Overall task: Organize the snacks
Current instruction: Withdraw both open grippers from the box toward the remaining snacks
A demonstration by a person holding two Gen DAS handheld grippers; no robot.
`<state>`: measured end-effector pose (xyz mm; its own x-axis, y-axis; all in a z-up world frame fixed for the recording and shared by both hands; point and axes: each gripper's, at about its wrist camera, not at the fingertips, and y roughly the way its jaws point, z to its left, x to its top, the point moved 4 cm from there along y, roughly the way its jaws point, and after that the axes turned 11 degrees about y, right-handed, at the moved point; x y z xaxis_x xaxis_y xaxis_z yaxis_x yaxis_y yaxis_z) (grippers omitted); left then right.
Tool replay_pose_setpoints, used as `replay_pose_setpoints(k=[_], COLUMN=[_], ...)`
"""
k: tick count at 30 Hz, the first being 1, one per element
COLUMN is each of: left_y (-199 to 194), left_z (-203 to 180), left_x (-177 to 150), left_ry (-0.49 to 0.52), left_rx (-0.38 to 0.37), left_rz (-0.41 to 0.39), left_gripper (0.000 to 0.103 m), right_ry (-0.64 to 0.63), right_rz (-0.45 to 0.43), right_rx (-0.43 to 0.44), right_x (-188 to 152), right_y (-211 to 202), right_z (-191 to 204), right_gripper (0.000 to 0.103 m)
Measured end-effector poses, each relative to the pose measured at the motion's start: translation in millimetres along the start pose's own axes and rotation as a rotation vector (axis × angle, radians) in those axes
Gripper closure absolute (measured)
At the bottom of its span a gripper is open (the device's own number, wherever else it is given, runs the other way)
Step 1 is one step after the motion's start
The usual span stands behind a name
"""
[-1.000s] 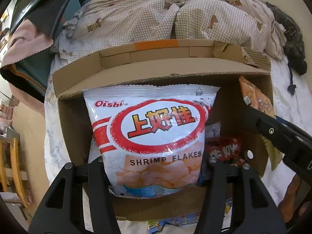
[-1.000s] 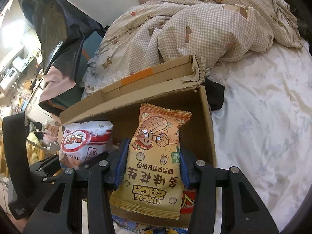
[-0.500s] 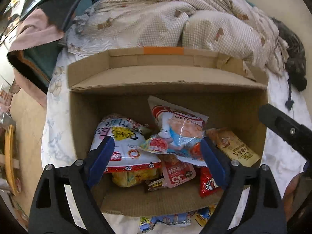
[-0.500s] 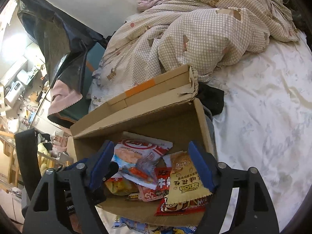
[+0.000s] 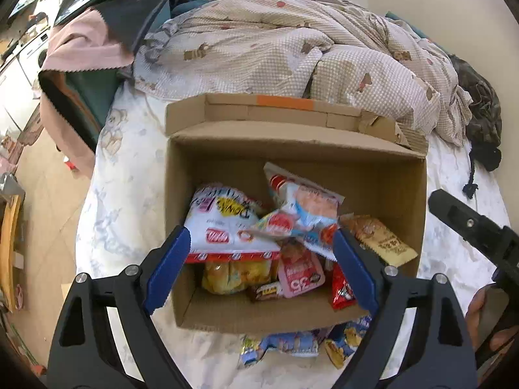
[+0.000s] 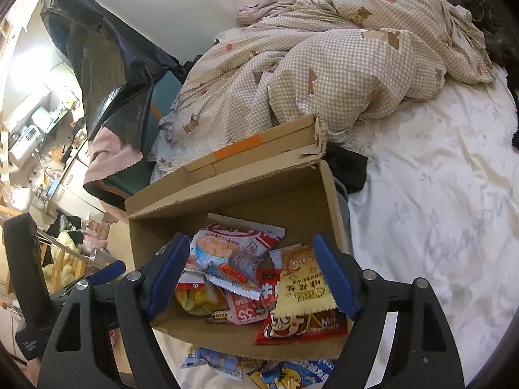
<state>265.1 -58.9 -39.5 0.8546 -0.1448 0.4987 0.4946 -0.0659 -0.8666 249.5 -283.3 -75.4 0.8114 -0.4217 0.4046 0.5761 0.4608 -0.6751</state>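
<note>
Both my jaws now stand apart and empty: the shrimp flakes bag [image 5: 305,207] and the peanut packet [image 6: 303,288], which I held a second ago, lie in the cardboard box [image 5: 382,168]. Loose snack packets [image 5: 301,343] wait on the bed at 6 o'clock, half under the box's near wall.

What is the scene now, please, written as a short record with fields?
place: bed with white sheet and checked blanket
container: open cardboard box on the sheet
inside box: shrimp flakes bag, peanut packet, other snacks
outside box: blue packets at its near side
left gripper: jaws open, empty
right gripper: jaws open, empty
</note>
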Motion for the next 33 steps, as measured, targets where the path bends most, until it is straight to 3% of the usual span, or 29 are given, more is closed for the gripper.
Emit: replay_pose_setpoints(k=[14,33], left_y=[-47,-73], left_z=[3,17], left_x=[-32,-117], left_ry=[0.099,0.081], left_rx=[0.018,-0.062], left_rz=[-0.061,-0.076], left_gripper=[0.016,0.016], right_ry=[-0.075,0.066], right_rz=[0.0,0.096], right_rx=[-0.015,-0.041], right_x=[-39,-110], right_y=[-38,-53], right_z=[11,-20], right_gripper=[0.022,0.022])
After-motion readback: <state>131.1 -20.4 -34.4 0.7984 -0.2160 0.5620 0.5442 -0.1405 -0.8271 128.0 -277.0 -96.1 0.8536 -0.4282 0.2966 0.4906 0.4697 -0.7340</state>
